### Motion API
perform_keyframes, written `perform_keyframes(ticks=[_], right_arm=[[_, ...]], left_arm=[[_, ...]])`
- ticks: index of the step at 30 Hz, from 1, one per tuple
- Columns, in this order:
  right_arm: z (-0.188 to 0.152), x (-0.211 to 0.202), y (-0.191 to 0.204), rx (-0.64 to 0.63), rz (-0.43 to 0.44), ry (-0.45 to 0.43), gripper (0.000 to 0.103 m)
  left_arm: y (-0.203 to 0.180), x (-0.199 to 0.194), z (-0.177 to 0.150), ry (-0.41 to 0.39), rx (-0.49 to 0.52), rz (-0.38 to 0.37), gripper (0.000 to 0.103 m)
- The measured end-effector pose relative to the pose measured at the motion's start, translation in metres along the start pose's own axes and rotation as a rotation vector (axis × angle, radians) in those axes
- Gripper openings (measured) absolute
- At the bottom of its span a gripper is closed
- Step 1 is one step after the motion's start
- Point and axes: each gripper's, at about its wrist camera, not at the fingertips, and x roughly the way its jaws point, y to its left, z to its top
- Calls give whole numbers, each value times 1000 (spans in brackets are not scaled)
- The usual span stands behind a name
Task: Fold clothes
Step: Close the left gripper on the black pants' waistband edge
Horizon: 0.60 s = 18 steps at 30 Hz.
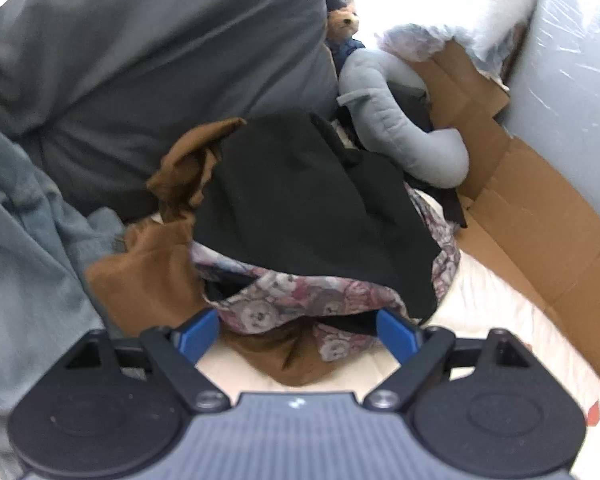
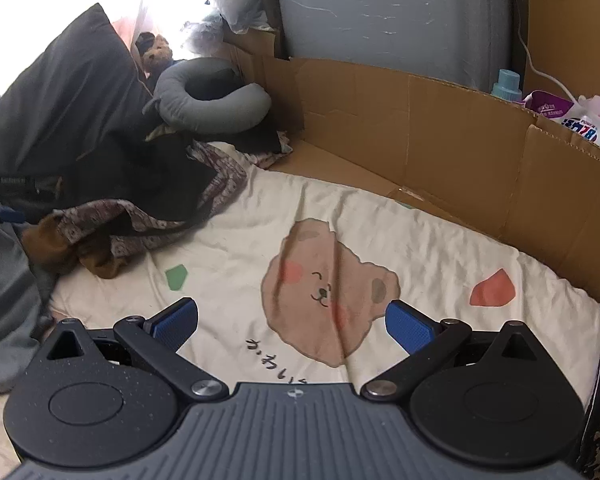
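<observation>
The left gripper was held with its jaws wide apart, the blue pads poised just over the near edge of a heap of clothes: a black garment on top, a patterned cloth beneath it, a brown garment at the side. Nothing appeared to be pinched, though the edge was blurred. The right gripper was likewise spread open and empty over a cream blanket printed with a bear. The heap was seen beside a dark pillow and a grey neck cushion, with cardboard bordering the blanket.
</observation>
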Motion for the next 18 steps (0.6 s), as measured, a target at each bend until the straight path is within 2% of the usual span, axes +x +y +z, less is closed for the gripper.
perform_keyframes(ticks=[3, 6, 9, 12, 18], right_arm=[[-7, 6, -3, 24, -8, -4, 102], [-15, 10, -10, 138, -58, -1, 103], [-21, 13, -10, 121, -51, -8, 102], [-23, 17, -14, 118, -70, -11, 102], [-33, 27, -25, 163, -55, 9, 102]], left_arm=[[-5, 9, -2, -9, -45, -34, 84], [-5, 18, -2, -43, -126, -39, 82], [-4, 29, -2, -55, -190, -65, 81], [-8, 40, -2, -58, -149, -87, 77], [8, 64, -9, -50, -308, -99, 68]])
